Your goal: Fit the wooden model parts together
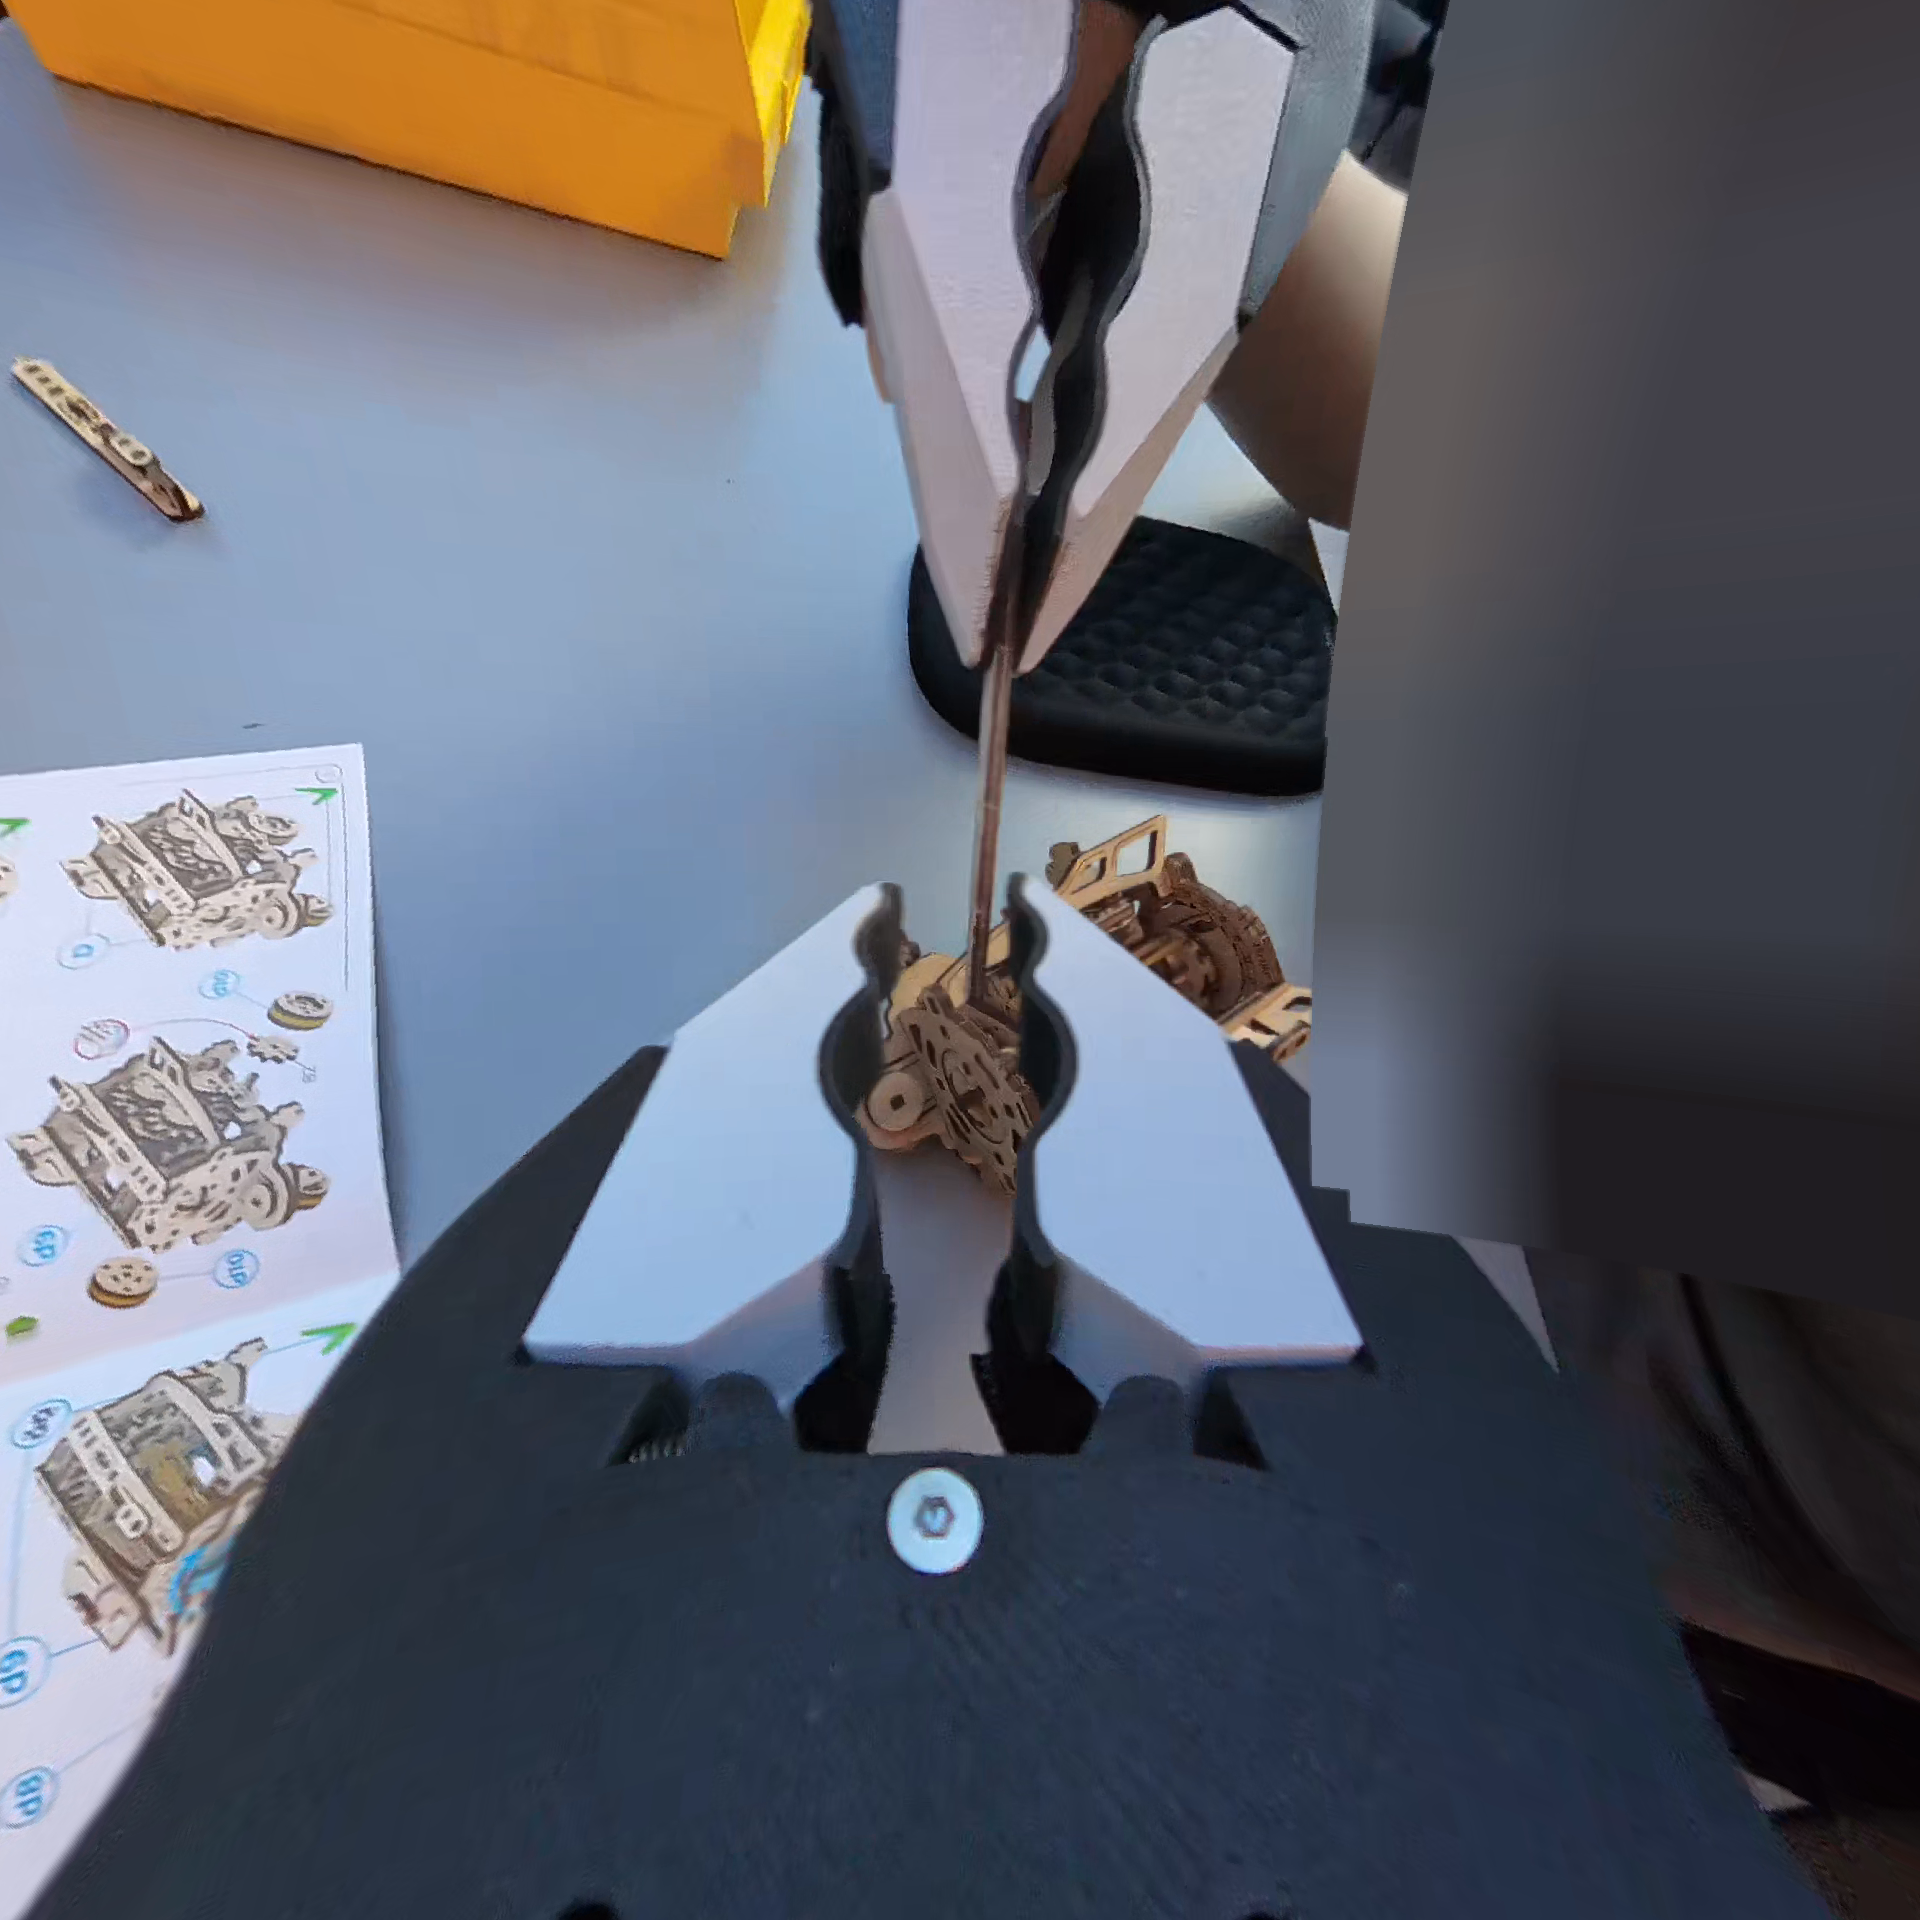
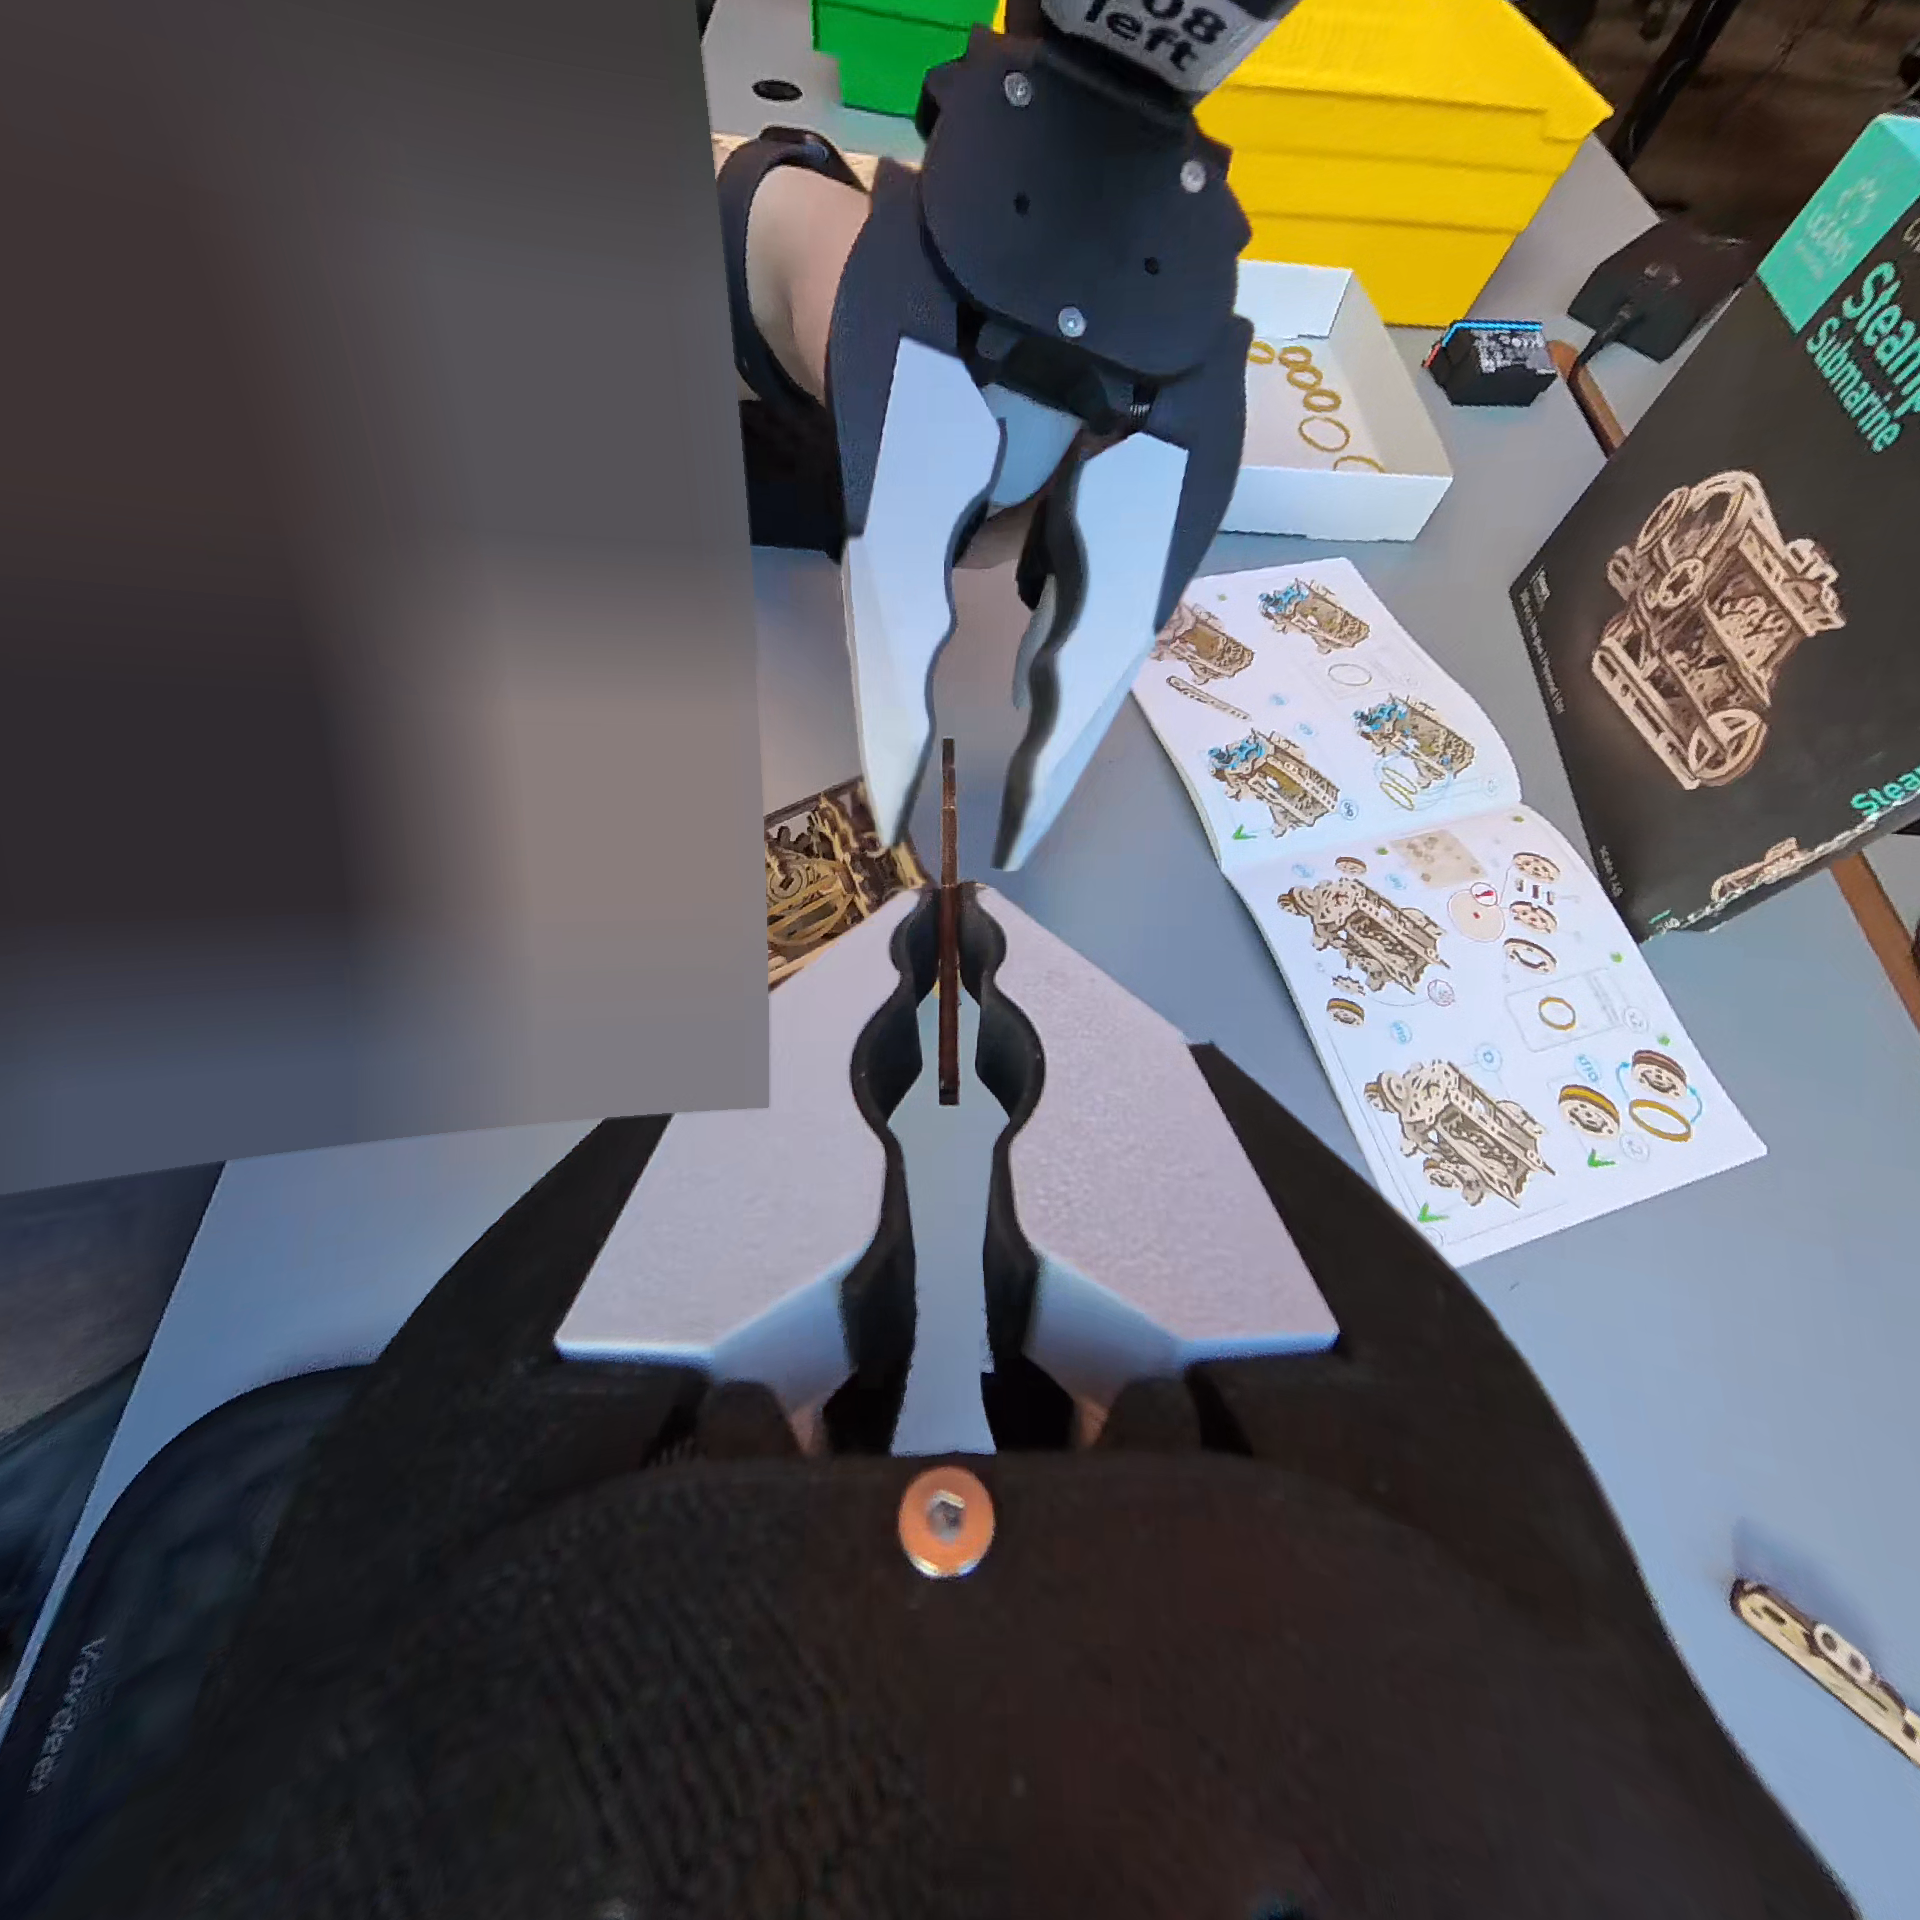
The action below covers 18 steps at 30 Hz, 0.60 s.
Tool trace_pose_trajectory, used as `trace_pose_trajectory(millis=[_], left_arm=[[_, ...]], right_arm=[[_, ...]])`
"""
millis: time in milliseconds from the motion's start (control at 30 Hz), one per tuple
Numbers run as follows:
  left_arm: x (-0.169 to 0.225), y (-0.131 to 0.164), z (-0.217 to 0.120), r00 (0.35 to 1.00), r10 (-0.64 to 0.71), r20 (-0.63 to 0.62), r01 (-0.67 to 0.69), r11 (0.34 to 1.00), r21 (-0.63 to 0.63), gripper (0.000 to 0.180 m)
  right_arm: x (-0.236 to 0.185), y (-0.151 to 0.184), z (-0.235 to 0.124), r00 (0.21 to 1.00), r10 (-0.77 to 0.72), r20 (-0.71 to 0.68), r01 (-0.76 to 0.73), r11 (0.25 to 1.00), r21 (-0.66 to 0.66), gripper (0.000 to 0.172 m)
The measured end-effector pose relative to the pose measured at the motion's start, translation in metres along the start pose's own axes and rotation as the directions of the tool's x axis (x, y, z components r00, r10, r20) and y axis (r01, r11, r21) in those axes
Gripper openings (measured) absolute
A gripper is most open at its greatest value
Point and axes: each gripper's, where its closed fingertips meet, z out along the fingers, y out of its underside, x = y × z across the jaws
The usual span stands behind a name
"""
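My right gripper (image 2: 949, 896) is shut on a thin dark wooden strip (image 2: 948, 810), seen edge-on and sticking out past the fingertips. In the left wrist view the right gripper (image 1: 997, 660) comes in from the top, and the strip (image 1: 992, 790) points down between my left gripper's fingertips. My left gripper (image 1: 954, 899) is open, and its pads stand clear of the strip on both sides. It also shows in the right wrist view (image 2: 956, 844), open with nothing gripped. A partly built wooden model (image 1: 1174, 935) (image 2: 821, 883) stands on the grey table (image 1: 571, 571) below both grippers.
An open instruction booklet (image 1: 187, 1039) (image 2: 1455, 935) lies on the table. A loose wooden bar (image 1: 104, 436) (image 2: 1829, 1683), a yellow box (image 1: 416, 83) (image 2: 1382, 135), a black pad (image 1: 1174, 665), the kit's dark box (image 2: 1745, 582) and a white tray with rings (image 2: 1340, 416) surround the work spot.
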Motion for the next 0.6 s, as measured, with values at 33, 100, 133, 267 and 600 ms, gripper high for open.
trace_pose_trajectory(millis=[33,100,133,267,600], left_arm=[[0.0,-0.002,0.001,1.0,0.025,0.009,-0.025,1.0,0.001,0.0],[-0.001,-0.005,0.0,0.999,0.039,0.029,-0.039,0.999,0.016,0.0],[-0.001,-0.008,0.0,0.999,0.031,0.031,-0.032,0.999,0.031,0.0],[-0.002,-0.025,-0.004,0.999,-0.03,0.024,0.025,0.984,0.177,0.0],[-0.003,-0.041,-0.001,0.991,-0.13,-0.014,0.128,0.933,0.336,0.0]], right_arm=[[0.002,0.0,0.0,1.0,0.001,0.001,-0.001,1.0,0.007,0.001],[0.006,-0.001,-0.001,1.0,0.006,0.011,-0.006,0.999,0.036,0.001],[0.007,-0.001,-0.002,0.999,0.021,0.028,-0.022,0.998,0.054,0.001],[0.015,-0.015,-0.013,0.991,0.092,0.102,-0.115,0.962,0.247,0.001],[0.024,-0.03,-0.015,0.958,0.17,0.232,-0.272,0.795,0.542,0.022]])
